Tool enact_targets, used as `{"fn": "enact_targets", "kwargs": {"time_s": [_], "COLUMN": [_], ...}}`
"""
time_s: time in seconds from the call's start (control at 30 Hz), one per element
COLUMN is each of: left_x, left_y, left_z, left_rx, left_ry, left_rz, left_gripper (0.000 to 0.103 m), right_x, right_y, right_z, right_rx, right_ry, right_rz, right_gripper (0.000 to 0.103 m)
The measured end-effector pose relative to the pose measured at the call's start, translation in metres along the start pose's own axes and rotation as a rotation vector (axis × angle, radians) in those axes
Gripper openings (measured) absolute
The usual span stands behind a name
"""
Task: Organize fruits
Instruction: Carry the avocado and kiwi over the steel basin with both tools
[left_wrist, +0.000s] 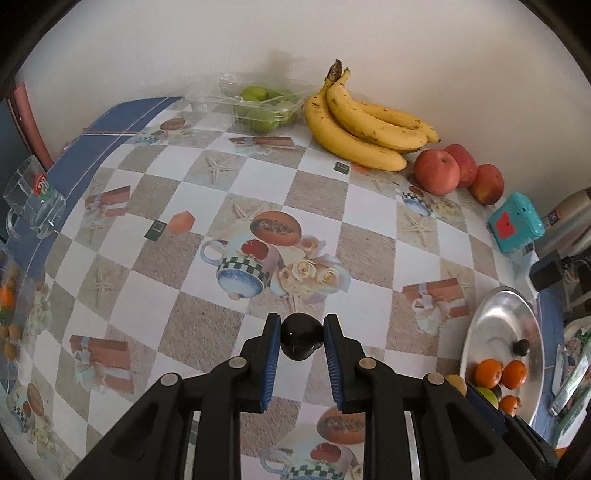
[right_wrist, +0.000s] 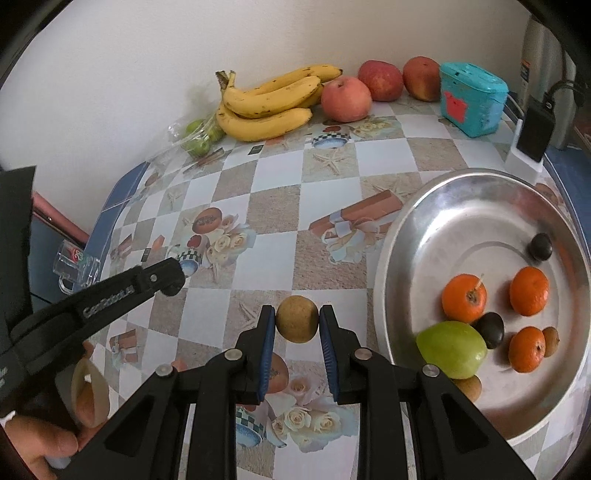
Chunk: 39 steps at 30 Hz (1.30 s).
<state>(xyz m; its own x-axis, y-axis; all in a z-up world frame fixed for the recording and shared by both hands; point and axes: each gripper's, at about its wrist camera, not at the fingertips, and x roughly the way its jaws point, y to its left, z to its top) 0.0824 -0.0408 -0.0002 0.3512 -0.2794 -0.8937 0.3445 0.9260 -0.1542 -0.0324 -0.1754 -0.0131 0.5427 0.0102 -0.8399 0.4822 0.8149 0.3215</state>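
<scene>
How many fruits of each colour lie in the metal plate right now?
Orange fruits: 3
Green fruit: 1
Dark fruits: 2
Brown fruits: 2
Total in the plate: 8

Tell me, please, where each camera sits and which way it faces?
Left wrist: on the left tool, looking down across the table; it grips a dark fruit.
Right wrist: on the right tool, gripping a brown fruit; left tool and hand show.
Shared: bananas, apples, metal plate.
</scene>
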Motion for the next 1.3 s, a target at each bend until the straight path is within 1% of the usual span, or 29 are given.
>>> {"fn": "enact_targets", "kwargs": {"time_s": [0.37,0.6,0.7,0.87,0.97,1.17,1.3], "left_x": [-0.017,-0.025,-0.027,-0.023,-0.024,-0.025,-0.023], "left_y": [-0.01,-0.02,-0.03,-0.052,-0.068,-0.104,-0.124], "left_z": [-0.016,-0.021,-0.024,-0.031,-0.037,-0.052,-0.061], "left_rx": [0.005,0.034,0.063,0.108,0.148,0.246,0.307], "left_ry": [-0.012,-0.029,-0.031,0.002,0.01,0.025,0.026], "left_rz": [-0.038,-0.067,-0.088,-0.144,-0.173,-0.235,-0.245], "left_gripper": [0.025,0.025,0.025,0.025,0.025,0.025,0.025], "right_x": [-0.016,-0.029,-0.034,-0.04,-0.046,-0.055,-0.059], "right_y": [-0.004,-0.019,-0.033,-0.064,-0.084,-0.113,-0.124], "right_z": [-0.006,-0.01,-0.01,-0.011,-0.013,-0.017,-0.019], "right_rx": [0.028,0.077,0.111,0.188,0.237,0.321,0.358], "right_ry": [-0.019,-0.036,-0.042,-0.044,-0.048,-0.057,-0.061], "right_rz": [-0.01,-0.034,-0.071,-0.136,-0.172,-0.183,-0.184], "right_gripper": [0.025,0.025,0.025,0.025,0.025,0.025,0.026]}}
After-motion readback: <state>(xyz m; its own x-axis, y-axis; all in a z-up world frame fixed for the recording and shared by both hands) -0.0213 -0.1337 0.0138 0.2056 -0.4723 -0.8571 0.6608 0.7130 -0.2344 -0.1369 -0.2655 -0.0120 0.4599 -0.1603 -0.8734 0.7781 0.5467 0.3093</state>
